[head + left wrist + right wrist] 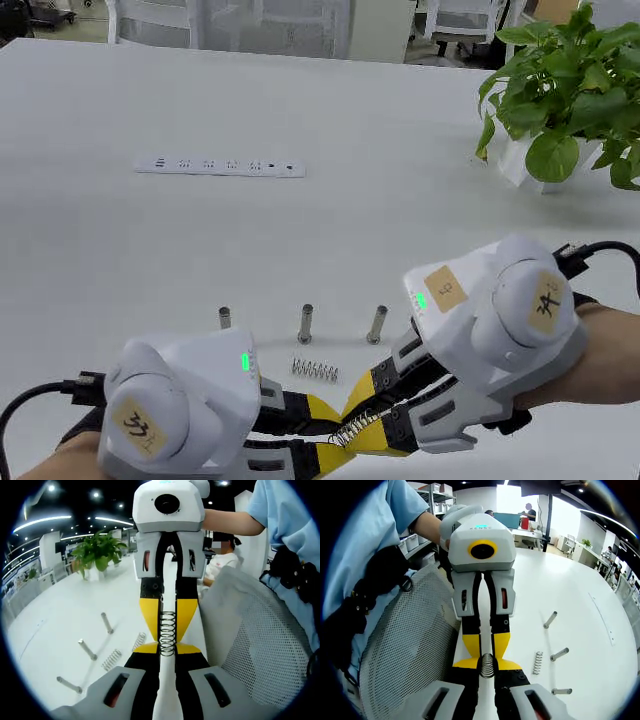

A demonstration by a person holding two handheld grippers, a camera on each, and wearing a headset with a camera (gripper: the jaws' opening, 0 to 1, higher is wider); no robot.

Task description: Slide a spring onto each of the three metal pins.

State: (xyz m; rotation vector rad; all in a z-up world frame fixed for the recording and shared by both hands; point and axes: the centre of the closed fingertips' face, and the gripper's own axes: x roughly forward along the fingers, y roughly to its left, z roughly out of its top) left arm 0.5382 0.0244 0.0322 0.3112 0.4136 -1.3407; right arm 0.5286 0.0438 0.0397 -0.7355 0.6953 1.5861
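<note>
Nearest us, at the near edge of the white counter (100, 260), the left tongs (328, 432) and the right tongs (368, 412) meet tip to tip, with a small steel coil spring (350, 430) caught between them. We judge both pairs clamped on it, each pinching the end closest to it.

Just beyond stand three short upright metal pins in a row: the left pin (224, 318), the middle pin (305, 323) and the right pin (377, 324). None carries a spring yet. A loose second spring (315, 370) lies flat between the tongs and the pins. A white power strip (220, 166) and a leafy green potted plant (570, 80) sit well apart from the work.

We take this step to be a regrip, passing the coil so that one pair holds it alone. To do it well, we should let one pair go only once the other has a firm hold. That hold should be light and near one end, so the coil is not crushed and the other end's opening stays free. Then we line the coil's axis up over a pin and lower it straight. A hard squeeze could flick it away.
</note>
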